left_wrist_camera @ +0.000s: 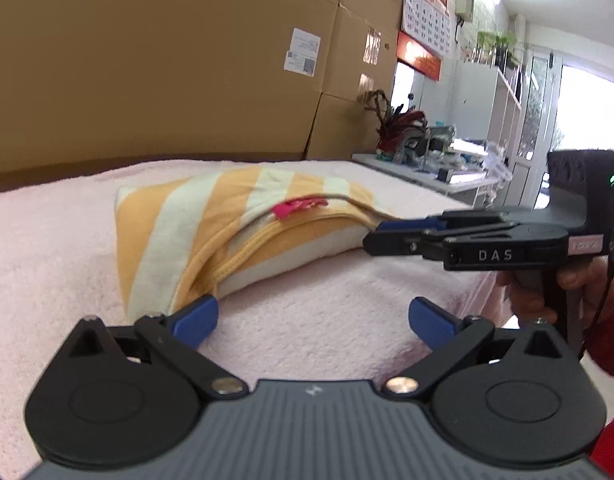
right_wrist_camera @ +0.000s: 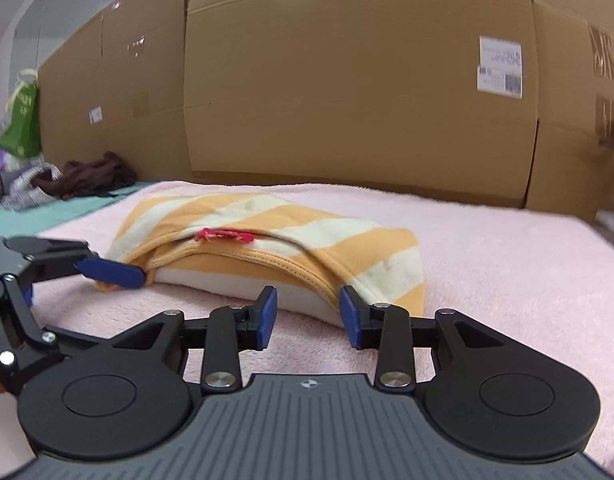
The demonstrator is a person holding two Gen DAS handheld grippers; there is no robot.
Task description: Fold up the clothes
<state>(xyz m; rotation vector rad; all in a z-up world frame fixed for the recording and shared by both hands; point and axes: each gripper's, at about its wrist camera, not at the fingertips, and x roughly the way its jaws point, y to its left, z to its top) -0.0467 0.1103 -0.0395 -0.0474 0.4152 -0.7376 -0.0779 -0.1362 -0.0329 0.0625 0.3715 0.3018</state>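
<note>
A folded orange-and-cream striped garment (left_wrist_camera: pixel 211 228) with a pink tag (left_wrist_camera: pixel 299 205) lies on the pink towel-covered surface (left_wrist_camera: pixel 67 240), cardboard boxes (left_wrist_camera: pixel 167 60) behind it. The left gripper (left_wrist_camera: pixel 313 316) is spread wide at its near edge, grasping nothing. The right gripper (right_wrist_camera: pixel 307 316), farther right, is parted too, its blue pads (right_wrist_camera: pixel 267 316) beside the garment's hem.

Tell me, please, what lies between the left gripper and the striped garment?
Only bare pink towel, seen in the left wrist view; the left gripper sits just short of the striped garment.
</note>
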